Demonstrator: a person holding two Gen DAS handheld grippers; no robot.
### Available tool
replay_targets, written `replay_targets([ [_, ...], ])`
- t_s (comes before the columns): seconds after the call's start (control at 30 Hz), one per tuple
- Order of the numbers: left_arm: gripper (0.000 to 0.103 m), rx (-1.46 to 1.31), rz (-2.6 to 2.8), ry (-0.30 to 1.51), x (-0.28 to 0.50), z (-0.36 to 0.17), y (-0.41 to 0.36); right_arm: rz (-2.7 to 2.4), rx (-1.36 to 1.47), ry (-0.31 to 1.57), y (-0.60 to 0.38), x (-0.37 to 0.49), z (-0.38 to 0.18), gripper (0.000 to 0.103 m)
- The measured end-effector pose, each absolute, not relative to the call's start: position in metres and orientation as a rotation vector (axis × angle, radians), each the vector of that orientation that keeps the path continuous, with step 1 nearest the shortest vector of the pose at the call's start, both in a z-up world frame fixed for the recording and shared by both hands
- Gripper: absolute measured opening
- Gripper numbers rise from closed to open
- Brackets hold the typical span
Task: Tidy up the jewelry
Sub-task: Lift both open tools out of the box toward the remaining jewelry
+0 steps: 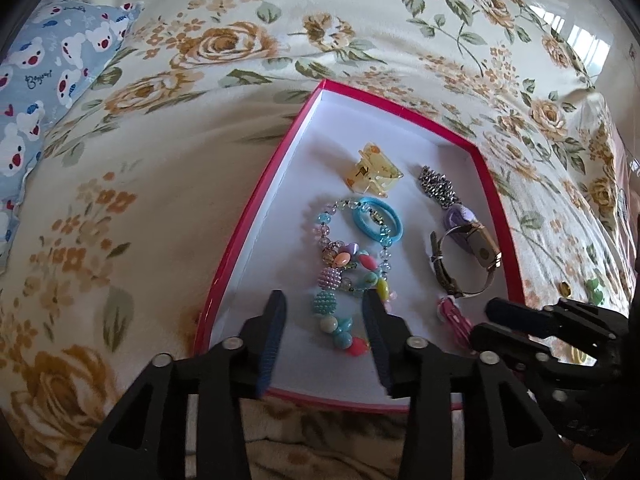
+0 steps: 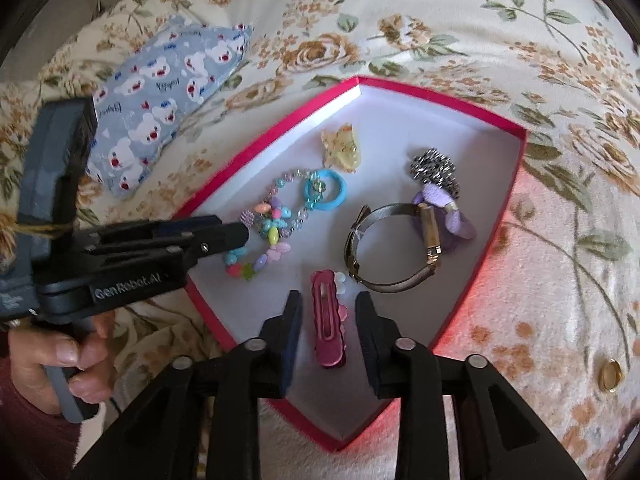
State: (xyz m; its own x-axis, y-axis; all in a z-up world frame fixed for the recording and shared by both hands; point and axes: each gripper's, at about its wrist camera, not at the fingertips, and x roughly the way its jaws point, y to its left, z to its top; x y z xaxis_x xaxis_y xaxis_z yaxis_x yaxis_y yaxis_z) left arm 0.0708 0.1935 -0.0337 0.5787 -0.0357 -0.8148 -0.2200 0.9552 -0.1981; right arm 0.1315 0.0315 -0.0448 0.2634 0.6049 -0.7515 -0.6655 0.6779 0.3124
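Note:
A red-rimmed box (image 1: 256, 216) (image 2: 516, 184) with a white floor lies on a floral blanket. In it are a colourful bead bracelet (image 1: 340, 280) (image 2: 272, 236), a blue hair tie (image 1: 376, 220) (image 2: 326, 190), a yellow claw clip (image 1: 374, 168) (image 2: 342, 146), a silver beaded piece (image 1: 438, 188) (image 2: 434, 170), a purple piece (image 2: 456, 216), a wristwatch (image 1: 468, 260) (image 2: 396, 248) and a pink hair clip (image 2: 328, 320) (image 1: 454, 316). My left gripper (image 1: 326, 300) (image 2: 240, 234) is open over the bracelet's near end. My right gripper (image 2: 328, 304) (image 1: 480, 320) is open, with a finger on either side of the pink clip.
A blue bear-print pillow (image 1: 36, 92) (image 2: 160, 92) lies left of the box. A gold ring (image 2: 610, 374) lies on the blanket to the right, and a small green piece (image 1: 594, 290) lies there too.

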Motion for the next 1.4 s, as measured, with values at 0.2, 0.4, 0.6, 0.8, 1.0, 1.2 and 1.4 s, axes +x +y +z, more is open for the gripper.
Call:
replay_targets([
  [0.2,0.086,-0.289,0.129,0.922,0.052,-0.018,0.182,0.835,-0.01,0.92,-0.005,0.122,-0.02,0.054],
  [0.4,0.094,-0.301,0.082,0.896,0.032,-0.003,0.155,0.73,0.056,0.84,-0.06,0.111,-0.002,0.073],
  [0.6,0.096,-0.264,0.041,0.906,0.025,0.002,0.131,0.598,0.095,0.818,-0.118,0.104,-0.001,0.076],
  [0.8,0.096,-0.233,-0.015,0.917,0.024,0.005,0.105,0.496,0.142,0.848,-0.165,0.097,-0.012,0.076],
  [1.0,0.096,-0.186,-0.067,0.941,0.023,0.004,0.077,0.433,0.143,0.853,-0.192,0.087,-0.02,0.077],
  [1.2,0.096,-0.153,-0.108,0.957,0.032,0.004,0.055,0.394,0.155,0.864,-0.214,0.083,-0.026,0.077],
  [1.4,0.096,-0.134,-0.151,0.96,0.046,0.003,0.038,0.356,0.18,0.863,-0.231,0.085,-0.028,0.077],
])
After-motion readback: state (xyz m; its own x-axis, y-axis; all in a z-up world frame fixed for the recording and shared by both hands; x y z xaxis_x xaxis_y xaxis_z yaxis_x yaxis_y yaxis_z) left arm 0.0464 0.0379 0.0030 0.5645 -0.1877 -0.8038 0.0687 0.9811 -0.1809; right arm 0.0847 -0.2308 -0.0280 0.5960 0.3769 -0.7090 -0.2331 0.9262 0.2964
